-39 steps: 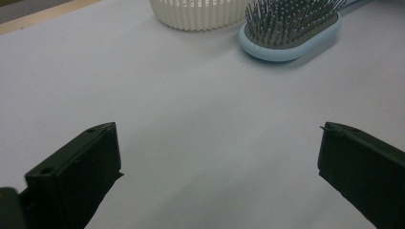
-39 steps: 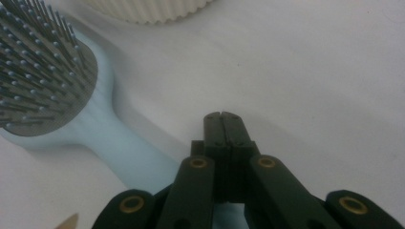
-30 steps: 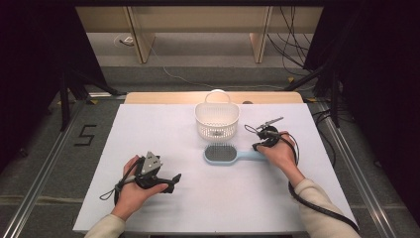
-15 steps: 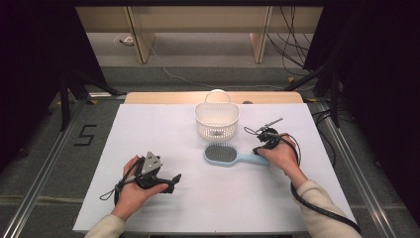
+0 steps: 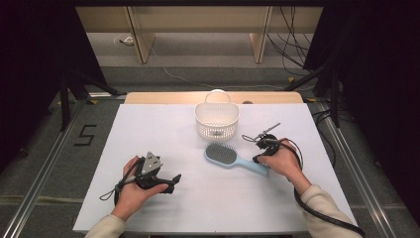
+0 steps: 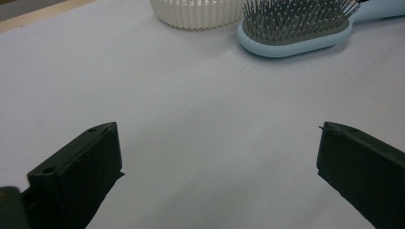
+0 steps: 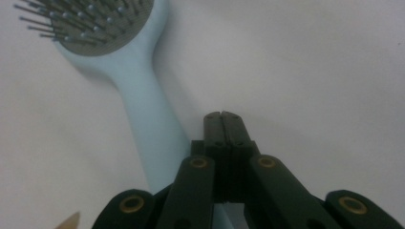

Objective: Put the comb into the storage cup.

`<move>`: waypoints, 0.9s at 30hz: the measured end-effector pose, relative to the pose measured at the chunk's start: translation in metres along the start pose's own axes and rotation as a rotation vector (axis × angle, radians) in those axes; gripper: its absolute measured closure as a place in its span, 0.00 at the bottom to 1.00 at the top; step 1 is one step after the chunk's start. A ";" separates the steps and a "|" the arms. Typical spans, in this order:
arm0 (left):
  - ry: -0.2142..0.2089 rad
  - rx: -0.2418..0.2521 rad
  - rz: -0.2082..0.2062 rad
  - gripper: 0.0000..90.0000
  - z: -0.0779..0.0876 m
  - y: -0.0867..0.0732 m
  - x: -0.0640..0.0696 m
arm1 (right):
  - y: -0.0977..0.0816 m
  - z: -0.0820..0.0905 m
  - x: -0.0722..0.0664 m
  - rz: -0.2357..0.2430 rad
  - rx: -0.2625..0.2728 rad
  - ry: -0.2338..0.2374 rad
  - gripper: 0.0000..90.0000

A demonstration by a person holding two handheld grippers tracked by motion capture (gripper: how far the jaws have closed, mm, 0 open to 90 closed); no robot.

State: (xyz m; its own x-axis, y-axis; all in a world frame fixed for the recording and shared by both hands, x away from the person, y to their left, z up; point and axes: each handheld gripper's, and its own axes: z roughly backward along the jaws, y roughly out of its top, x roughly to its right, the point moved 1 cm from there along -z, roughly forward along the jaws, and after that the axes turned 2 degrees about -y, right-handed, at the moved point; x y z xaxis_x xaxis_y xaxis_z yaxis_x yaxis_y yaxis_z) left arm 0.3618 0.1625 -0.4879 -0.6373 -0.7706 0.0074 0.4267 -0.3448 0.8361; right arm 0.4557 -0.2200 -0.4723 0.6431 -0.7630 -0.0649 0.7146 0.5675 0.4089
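Claw Status: Right Claw Closed Beside Hairbrush Handle

Right claw (image 7: 223,116) has its two black jaws pressed together with nothing between them; the tips rest just beside the handle of the light-blue plastic hairbrush (image 5: 233,158), on the white worktop (image 5: 148,124). Left claw (image 6: 217,157) stands wide open over bare worktop, gripping nothing.

Hairbrush: oval head with a grey cushion pad and thin metal bristles facing up; smooth, tapering light-blue handle. It lies flat near the middle of the worktop, just in front of the white slotted plastic basket (image 5: 217,120).

Hand pose: the right hand (image 5: 280,159) rests on the worktop at the handle end, claw directed toward the brush. The left hand (image 5: 136,191) rests at the near left, well apart from the brush.

Orientation: in the high view, the long axis runs diagonally, head toward the far left, handle toward the near right.
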 end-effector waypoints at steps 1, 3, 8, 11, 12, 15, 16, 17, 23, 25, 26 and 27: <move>0.000 0.001 -0.002 0.01 0.000 0.000 0.000 | -0.001 0.000 -0.002 0.005 -0.003 -0.002 1.00; 0.001 0.000 0.000 0.01 0.000 0.000 0.000 | -0.003 0.002 -0.007 0.020 -0.012 0.000 1.00; 0.000 -0.003 -0.001 0.01 0.000 0.000 0.000 | -0.007 0.005 -0.018 0.050 -0.024 0.003 1.00; -0.001 -0.005 -0.004 0.01 0.000 0.000 0.000 | -0.010 0.007 -0.026 0.071 -0.028 0.008 1.00; -0.002 -0.006 -0.005 0.01 0.000 0.000 0.000 | -0.011 0.007 -0.028 0.078 -0.032 0.011 1.00; -0.001 -0.004 -0.005 0.01 0.000 0.000 0.000 | -0.014 0.009 -0.037 0.098 -0.039 0.016 1.00; -0.001 -0.004 -0.006 0.01 0.000 0.000 0.000 | -0.015 0.009 -0.040 0.106 -0.039 0.016 1.00; -0.001 -0.004 -0.006 0.01 0.000 0.000 0.000 | -0.016 0.009 -0.043 0.115 -0.041 0.017 1.00; -0.002 -0.004 -0.005 0.01 0.000 0.000 0.000 | -0.018 0.010 -0.053 0.145 -0.047 0.021 1.00; -0.002 -0.002 -0.001 0.01 0.000 0.000 0.001 | -0.018 0.010 -0.053 0.146 -0.043 0.023 1.00; -0.003 -0.002 -0.001 0.01 0.000 0.000 0.001 | -0.019 0.010 -0.054 0.146 -0.042 0.023 1.00; -0.002 -0.004 -0.003 0.01 0.000 0.000 0.001 | -0.019 0.010 -0.054 0.146 -0.043 0.026 1.00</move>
State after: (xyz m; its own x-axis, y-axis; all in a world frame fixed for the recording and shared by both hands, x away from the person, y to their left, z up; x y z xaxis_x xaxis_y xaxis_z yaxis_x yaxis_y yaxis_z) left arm 0.3613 0.1621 -0.4878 -0.6399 -0.7685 0.0060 0.4272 -0.3492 0.8340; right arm 0.4048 -0.1925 -0.4675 0.7476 -0.6634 -0.0317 0.6237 0.6849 0.3767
